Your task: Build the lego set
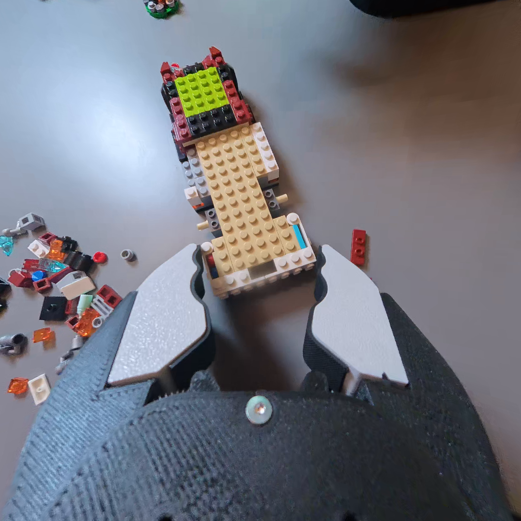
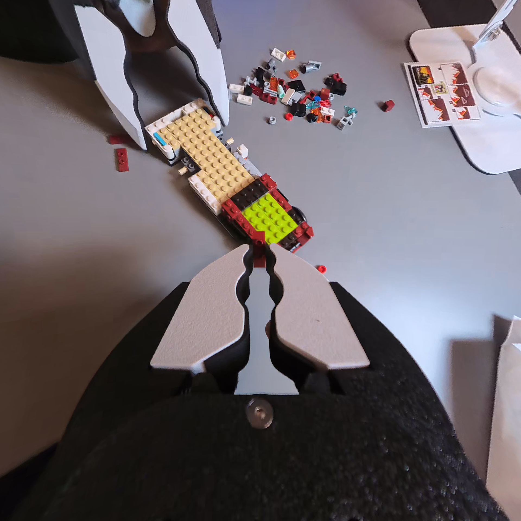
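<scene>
Brick model (image 1: pixel 234 180) flat, long axis tool-to-tool, tan end (image 1: pixel 262 253) toward L tool (image 1: pixel 258 262)

The left gripper (image 1: pixel 259 262) stands open astride the white rear end of a brick-built model (image 1: pixel 239 197) on a grey table (image 1: pixel 408 169); loose bricks (image 1: pixel 56 276) lie left.

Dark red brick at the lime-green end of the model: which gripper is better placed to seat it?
Right. The right gripper already pinches the dark red brick beside the brick model; the left gripper is open.
</scene>
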Available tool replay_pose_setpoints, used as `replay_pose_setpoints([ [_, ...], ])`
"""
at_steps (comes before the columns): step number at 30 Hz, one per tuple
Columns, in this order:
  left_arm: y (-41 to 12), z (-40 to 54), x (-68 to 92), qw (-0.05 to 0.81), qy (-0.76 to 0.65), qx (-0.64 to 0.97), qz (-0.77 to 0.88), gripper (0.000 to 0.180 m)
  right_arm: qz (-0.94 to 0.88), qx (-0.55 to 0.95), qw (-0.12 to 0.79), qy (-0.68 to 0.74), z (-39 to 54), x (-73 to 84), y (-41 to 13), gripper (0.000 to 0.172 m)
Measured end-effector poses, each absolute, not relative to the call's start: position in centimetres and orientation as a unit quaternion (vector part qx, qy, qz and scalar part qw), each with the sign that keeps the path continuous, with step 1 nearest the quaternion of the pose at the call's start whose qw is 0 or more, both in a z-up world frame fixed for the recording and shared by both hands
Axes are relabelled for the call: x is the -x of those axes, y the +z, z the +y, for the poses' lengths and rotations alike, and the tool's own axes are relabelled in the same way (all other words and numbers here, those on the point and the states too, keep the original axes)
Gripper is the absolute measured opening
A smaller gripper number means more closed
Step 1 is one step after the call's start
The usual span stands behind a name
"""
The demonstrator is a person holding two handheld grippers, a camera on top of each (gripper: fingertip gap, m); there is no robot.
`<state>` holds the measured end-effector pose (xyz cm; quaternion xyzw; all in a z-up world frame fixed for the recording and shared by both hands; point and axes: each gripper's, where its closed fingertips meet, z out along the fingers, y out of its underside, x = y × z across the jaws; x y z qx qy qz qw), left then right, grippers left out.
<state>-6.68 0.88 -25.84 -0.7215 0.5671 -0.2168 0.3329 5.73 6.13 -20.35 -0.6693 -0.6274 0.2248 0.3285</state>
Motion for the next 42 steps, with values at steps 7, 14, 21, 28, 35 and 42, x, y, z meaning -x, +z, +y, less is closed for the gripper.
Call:
replay_pose_setpoints([
  [7, -25.0, 1.0, 8.8, 0.329, -0.251, 0.713, 0.566, 0.082, -0.621, 0.671, 0.33, 0.234, 6.5, -6.0, -20.6, 0.008],
  [14, -25.8, 1.1, 8.4, 0.323, -0.235, 0.721, 0.566, 0.083, -0.605, 0.682, 0.338, 0.234, 7.4, -5.1, -20.9, 0.008],
  [21, -25.8, 1.0, 7.8, 0.332, -0.234, 0.714, 0.57, 0.075, -0.599, 0.691, 0.334, 0.227, 7.8, -4.6, -21.0, 0.008],
  [28, -25.8, 0.9, 6.7, 0.338, -0.23, 0.721, 0.56, 0.075, -0.574, 0.719, 0.327, 0.216, 8.1, -4.1, -21.0, 0.008],
  [35, -25.8, 1.0, 6.0, 0.344, -0.232, 0.721, 0.555, 0.075, -0.605, 0.708, 0.296, 0.21, 6.9, -3.2, -22.2, 0.008],
  [42, -25.8, 0.9, 6.2, 0.344, -0.236, 0.716, 0.56, 0.075, -0.677, 0.662, 0.249, 0.204, 5.9, -3.3, -23.0, 0.008],
])
